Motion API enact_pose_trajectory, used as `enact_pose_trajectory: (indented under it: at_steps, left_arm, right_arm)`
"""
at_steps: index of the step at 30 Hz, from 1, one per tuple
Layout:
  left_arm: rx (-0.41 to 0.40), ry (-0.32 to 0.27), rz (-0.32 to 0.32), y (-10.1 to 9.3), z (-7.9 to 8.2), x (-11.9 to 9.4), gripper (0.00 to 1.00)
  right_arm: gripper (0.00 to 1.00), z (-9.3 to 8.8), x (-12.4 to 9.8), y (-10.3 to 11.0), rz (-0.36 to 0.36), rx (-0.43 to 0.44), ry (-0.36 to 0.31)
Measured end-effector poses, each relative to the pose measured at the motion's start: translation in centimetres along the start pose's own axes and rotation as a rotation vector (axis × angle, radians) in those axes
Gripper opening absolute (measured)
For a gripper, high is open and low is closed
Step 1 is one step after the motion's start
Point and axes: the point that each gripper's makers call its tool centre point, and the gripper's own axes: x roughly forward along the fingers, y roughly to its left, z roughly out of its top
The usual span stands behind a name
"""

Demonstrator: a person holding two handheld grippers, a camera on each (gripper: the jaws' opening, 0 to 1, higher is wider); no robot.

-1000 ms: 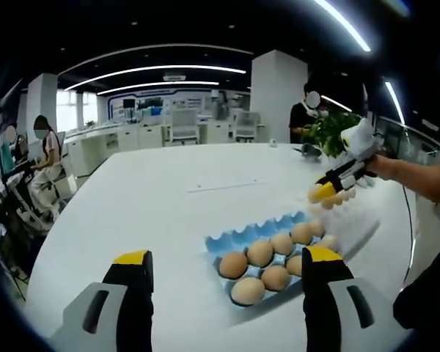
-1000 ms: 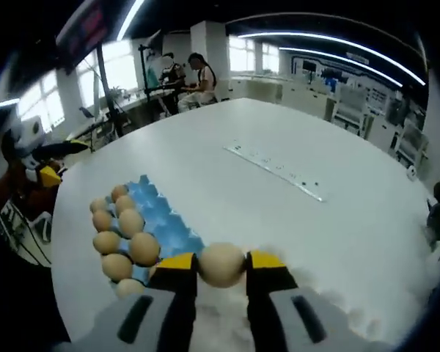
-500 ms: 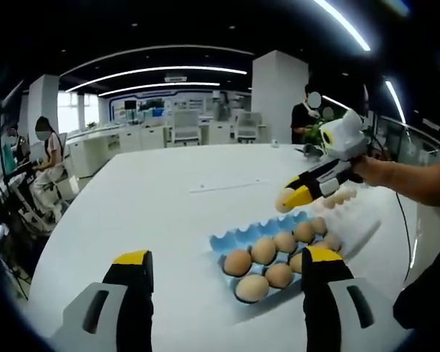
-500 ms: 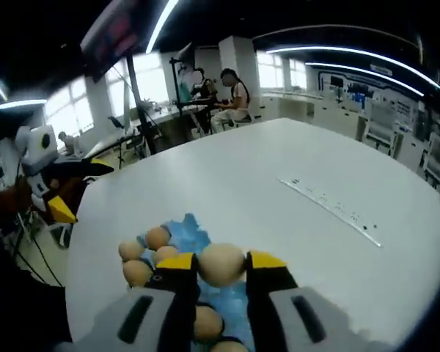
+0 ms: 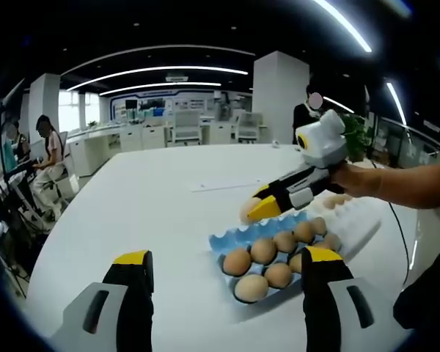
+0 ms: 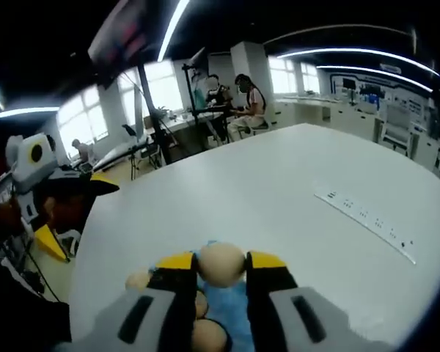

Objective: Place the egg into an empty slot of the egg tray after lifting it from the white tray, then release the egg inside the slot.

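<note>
- Left gripper view: your right gripper (image 5: 251,210) reaches in from the right with the egg (image 5: 248,212) clamped at its tips. It hangs just above the far left corner of the blue egg tray (image 5: 221,244), not yet down in it.
- The egg tray's long axis runs from lower left, near your left gripper (image 5: 224,265), up to the right towards the white tray (image 5: 363,220). Its near cups are full of eggs; the far row along the scalloped edge looks empty, and that is the row lying right under the carried egg.
- So the move I'd judge is next is mostly a straight drop, with little sideways travel.
- Your left gripper sits low in front of the egg tray, jaws wide apart and holding nothing. It is nearer the tray's full end, but the right one has the job.
- Right gripper view: your right gripper (image 6: 221,266) is closed on the egg (image 6: 221,264), pinched across its width between the yellow tips. I cannot tell which way the egg's long axis points; it reads nearly round.
- The egg tray (image 6: 233,323) shows between and below the jaws, with eggs to the left. The cup below is hidden by the egg, so check it before you loosen your hold.
</note>
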Motion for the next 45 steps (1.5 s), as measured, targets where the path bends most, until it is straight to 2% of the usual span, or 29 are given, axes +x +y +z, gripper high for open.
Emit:
enact_pose_trajectory:
  at_steps: [11,17,28,35,45]
  left_arm:
    - [-0.001,-0.007,0.001,0.0,0.4,-0.2,0.84]
    - [-0.005,-0.007,0.008,0.3,0.3,-0.5,0.84]
    - [-0.006,-0.006,0.006,0.2,0.5,-0.1,0.84]
    - [-0.01,-0.007,0.006,0.6,0.6,0.0,0.84]
    - [0.002,-0.008,0.012,1.0,0.8,-0.1,0.83]
  right_arm:
    - [0.25,-0.8,3.9,2.5,0.058,-0.078,0.041]
    - [0.25,-1.4,4.8,2.5,0.064,-0.083,0.052]
    - [0.25,-2.2,5.6,1.6,0.071,-0.098,0.076]
    - [0.26,-2.6,5.6,1.3,0.087,-0.066,0.088]
    - [0.26,-2.7,5.6,1.5,0.109,-0.127,0.086]
